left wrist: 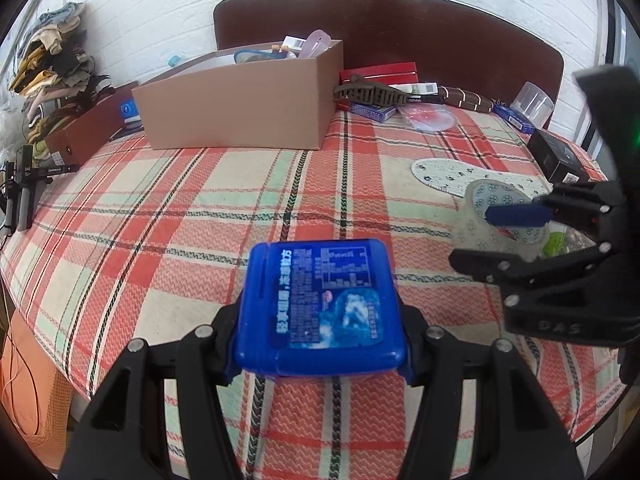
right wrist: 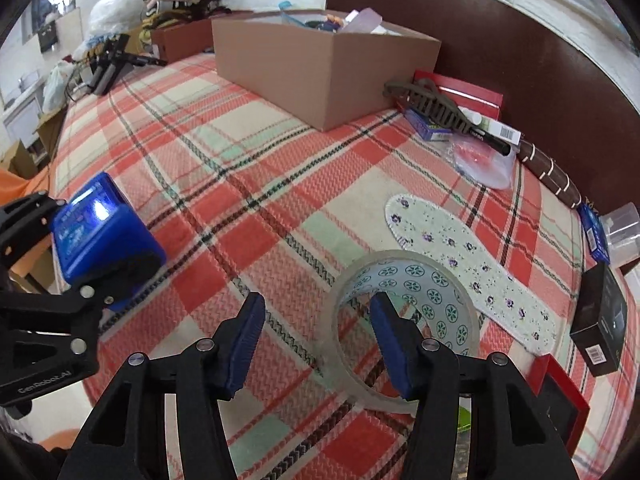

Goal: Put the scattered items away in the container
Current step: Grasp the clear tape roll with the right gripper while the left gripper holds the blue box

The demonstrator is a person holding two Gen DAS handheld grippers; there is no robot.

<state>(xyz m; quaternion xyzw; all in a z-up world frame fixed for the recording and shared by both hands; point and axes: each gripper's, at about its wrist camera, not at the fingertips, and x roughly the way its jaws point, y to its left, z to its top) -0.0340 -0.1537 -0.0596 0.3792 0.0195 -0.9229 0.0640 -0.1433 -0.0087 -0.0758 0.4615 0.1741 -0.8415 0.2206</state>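
My left gripper [left wrist: 320,344] is shut on a flat blue plastic box [left wrist: 320,304] and holds it above the plaid cloth; the box also shows in the right wrist view [right wrist: 100,232]. My right gripper [right wrist: 318,328] is open, with its right finger inside the hole of a clear tape roll [right wrist: 408,280] and its left finger outside the rim. The roll also shows in the left wrist view [left wrist: 500,216]. A cardboard box [left wrist: 240,108] with several items inside stands at the back; it also shows in the right wrist view [right wrist: 320,68].
A printed insole [right wrist: 472,264] lies by the tape roll. A brown hair claw [right wrist: 432,108], small packets, a red box [right wrist: 468,92], a clear cup [right wrist: 624,232] and a black box [right wrist: 600,320] sit along the right and back. A red frame [right wrist: 560,400] lies near the front right.
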